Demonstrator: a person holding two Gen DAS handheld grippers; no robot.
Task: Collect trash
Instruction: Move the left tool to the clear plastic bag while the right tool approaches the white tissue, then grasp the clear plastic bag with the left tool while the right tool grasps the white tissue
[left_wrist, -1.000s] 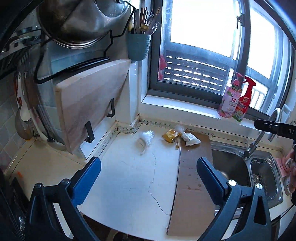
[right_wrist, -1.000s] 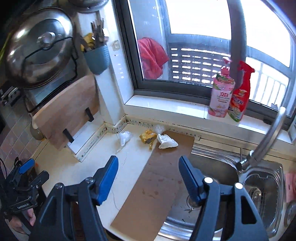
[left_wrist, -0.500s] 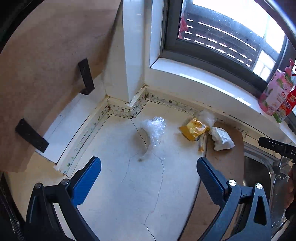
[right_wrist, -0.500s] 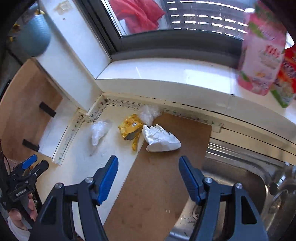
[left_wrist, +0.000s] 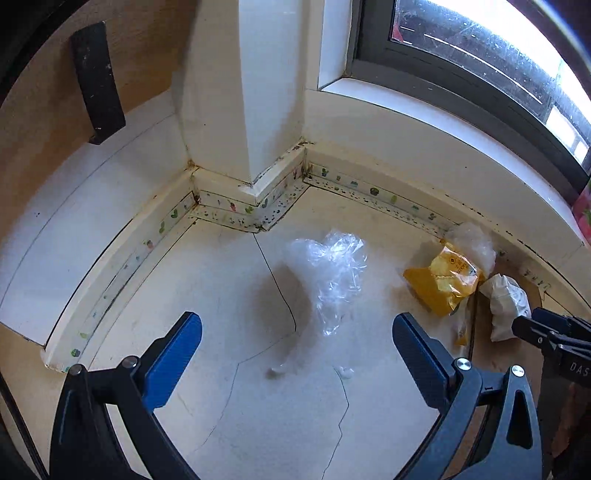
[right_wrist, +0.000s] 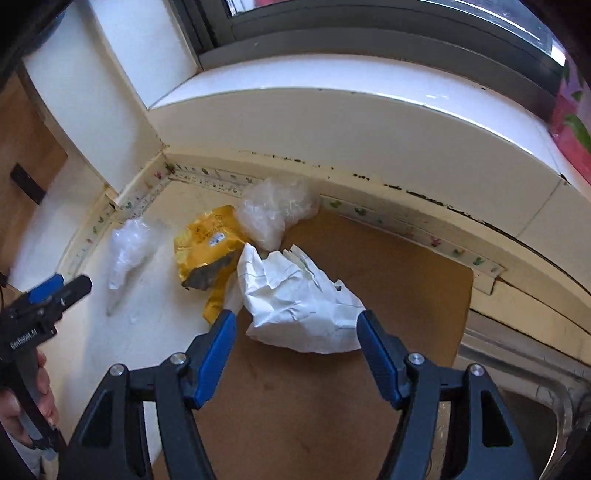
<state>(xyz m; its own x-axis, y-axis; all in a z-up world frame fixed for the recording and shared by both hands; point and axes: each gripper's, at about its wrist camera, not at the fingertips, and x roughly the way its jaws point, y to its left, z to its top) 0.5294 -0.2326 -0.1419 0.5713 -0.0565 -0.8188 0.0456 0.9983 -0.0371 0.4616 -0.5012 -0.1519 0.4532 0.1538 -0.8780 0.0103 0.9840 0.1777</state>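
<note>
— Since all four scraps lie near the yellow wrapper (right_wrist: 208, 249), which does each hand go for?

— The right gripper (right_wrist: 297, 328) has its jaws spread on either side of the crumpled white paper (right_wrist: 299, 295), which lies on the brown board (right_wrist: 388, 295) just right of the wrapper and touches it. The left gripper (left_wrist: 297, 332) is spread wide too, holding nothing, with the clear plastic bag (left_wrist: 332, 269) on the white counter (left_wrist: 229, 295) left of the wrapper, just ahead of its fingertips.

— How will they handle?

— Feather-light and soft, I'd say. The paper should crush under the pads, so bite across its thick middle, not a loose corner. The bag looks slippery and thin; pinch the bunched upper part, where the folds give bulk.

— And the rest?

— A second clear bag (right_wrist: 277, 214) sits behind the wrapper against the wall strip (right_wrist: 369, 214). The wrapper looks crinkly, stiffer; take its puffed body.
</note>
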